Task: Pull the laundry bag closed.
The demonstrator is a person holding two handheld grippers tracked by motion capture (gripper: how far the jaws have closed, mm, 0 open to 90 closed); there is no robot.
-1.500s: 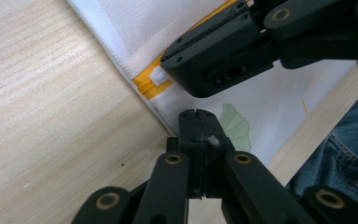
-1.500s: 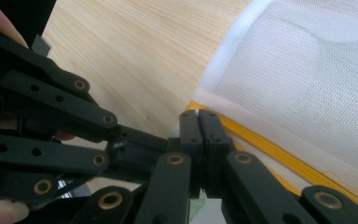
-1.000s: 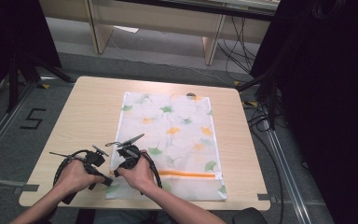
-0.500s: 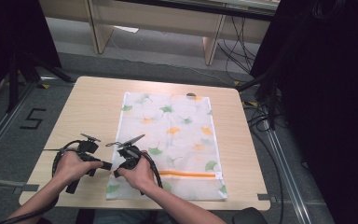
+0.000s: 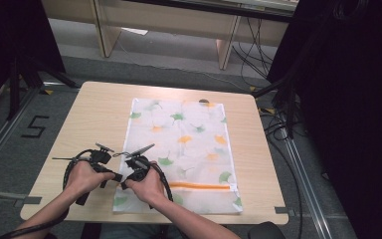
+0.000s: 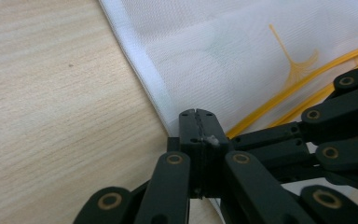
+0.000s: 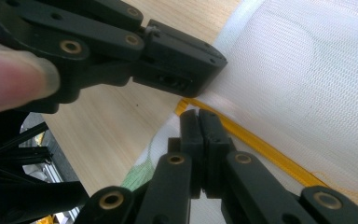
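A white mesh bag (image 5: 189, 139) printed with green and orange leaves lies flat on the wooden table (image 5: 94, 114). An orange zipper (image 5: 199, 186) runs across it near the front. Both grippers meet at the bag's left edge by the zipper's end. In the left gripper view, my left gripper (image 6: 196, 114) is shut, its tips resting on the bag's white hem (image 6: 140, 74). My right gripper (image 7: 199, 114) is shut too, its tips at the end of the orange zipper (image 7: 261, 147), just below the left gripper (image 7: 216, 58). Whether fabric is pinched is hidden. From above, the left gripper (image 5: 113, 175) and right gripper (image 5: 125, 184) almost touch.
Bare wood (image 5: 69, 164) lies left of the bag, and the table's front edge (image 5: 179, 219) is close under my forearms. Cables (image 5: 278, 129) trail on the floor to the right. A floor mark reading 5 (image 5: 35, 127) sits to the left.
My left hand has shifted slightly, bringing its gripper closer against the right one at the bag's edge. The right hand and the bag have stayed put.
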